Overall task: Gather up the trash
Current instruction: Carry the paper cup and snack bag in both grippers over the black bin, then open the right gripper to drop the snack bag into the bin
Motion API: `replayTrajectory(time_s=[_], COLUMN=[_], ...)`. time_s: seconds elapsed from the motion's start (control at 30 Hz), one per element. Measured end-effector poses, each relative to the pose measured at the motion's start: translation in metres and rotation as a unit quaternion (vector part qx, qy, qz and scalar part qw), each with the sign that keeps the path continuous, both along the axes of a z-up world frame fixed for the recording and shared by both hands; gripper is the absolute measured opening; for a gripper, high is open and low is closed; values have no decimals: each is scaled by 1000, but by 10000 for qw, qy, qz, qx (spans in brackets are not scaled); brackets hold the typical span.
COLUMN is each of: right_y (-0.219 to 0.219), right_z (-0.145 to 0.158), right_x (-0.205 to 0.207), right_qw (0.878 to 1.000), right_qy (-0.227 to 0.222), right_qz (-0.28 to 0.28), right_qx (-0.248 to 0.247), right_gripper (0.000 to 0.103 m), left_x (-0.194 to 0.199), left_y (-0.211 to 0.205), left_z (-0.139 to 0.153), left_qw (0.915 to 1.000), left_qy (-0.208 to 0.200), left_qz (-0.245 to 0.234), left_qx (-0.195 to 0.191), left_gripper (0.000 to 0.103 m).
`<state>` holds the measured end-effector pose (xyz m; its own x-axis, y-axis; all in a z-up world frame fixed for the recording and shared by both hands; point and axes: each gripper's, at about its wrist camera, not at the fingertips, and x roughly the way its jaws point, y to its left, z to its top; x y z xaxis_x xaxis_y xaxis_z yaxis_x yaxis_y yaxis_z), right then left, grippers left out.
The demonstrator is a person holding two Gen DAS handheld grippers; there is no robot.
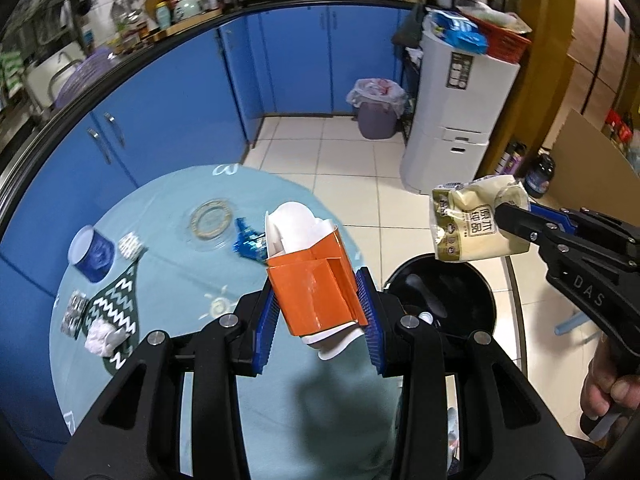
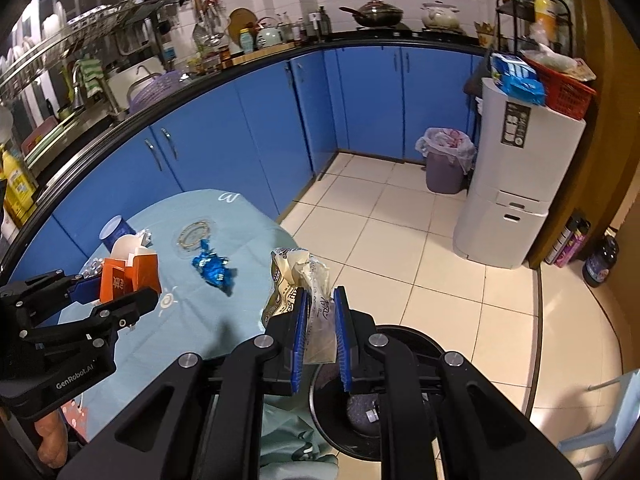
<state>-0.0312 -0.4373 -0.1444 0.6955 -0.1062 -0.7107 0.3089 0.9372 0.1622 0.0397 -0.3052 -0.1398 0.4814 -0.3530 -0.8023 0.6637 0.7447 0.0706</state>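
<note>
The right claw [image 2: 320,320] is clamped on a crumpled cream plastic snack bag [image 1: 476,220] and holds it in the air just above the far rim of the round black trash bin [image 1: 486,292], which stands on the floor beside the round surface covered in pale blue cloth [image 1: 200,264]. The left claw [image 1: 320,312] is clamped on a torn orange cardboard carton [image 1: 316,280] with white paper plates [image 1: 292,226] stuffed inside, held over the edge of the surface, next to the bin but not yet above it.

The step in hand looks like dropping the bag. To do it well, bring the bag over the middle of the bin's mouth before letting go, since it hangs near the rim and a light, puffy bag may catch there or drift out. Lowering it closer to the opening first should help. The carton should follow only once the right claw is out of the way, and kept upright so the loose plates do not slide out early.

Left on the surface are a crumpled blue foil wrapper [image 1: 250,244], a blue paper cup on its side [image 1: 94,254], and a white tissue wad [image 1: 105,338].
</note>
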Motion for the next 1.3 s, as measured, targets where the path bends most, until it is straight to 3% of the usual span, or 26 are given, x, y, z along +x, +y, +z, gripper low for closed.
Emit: replayTrajectory(time_s=[0.73, 1.3], right_y=[-56, -75], right_z=[-28, -54], right_x=[-21, -16], right_qw=[9982, 9954], right_qy=[200, 585], right_qz=[-503, -433], right_qx=[249, 619], right_gripper=[14, 14], left_x=[-21, -15], left_y=[-80, -96], left_z=[-6, -18], left_qw=[9969, 9966], left_qy=[0, 125], left_qz=[-770, -768], left_qx=[141, 265], left_gripper=[39, 39])
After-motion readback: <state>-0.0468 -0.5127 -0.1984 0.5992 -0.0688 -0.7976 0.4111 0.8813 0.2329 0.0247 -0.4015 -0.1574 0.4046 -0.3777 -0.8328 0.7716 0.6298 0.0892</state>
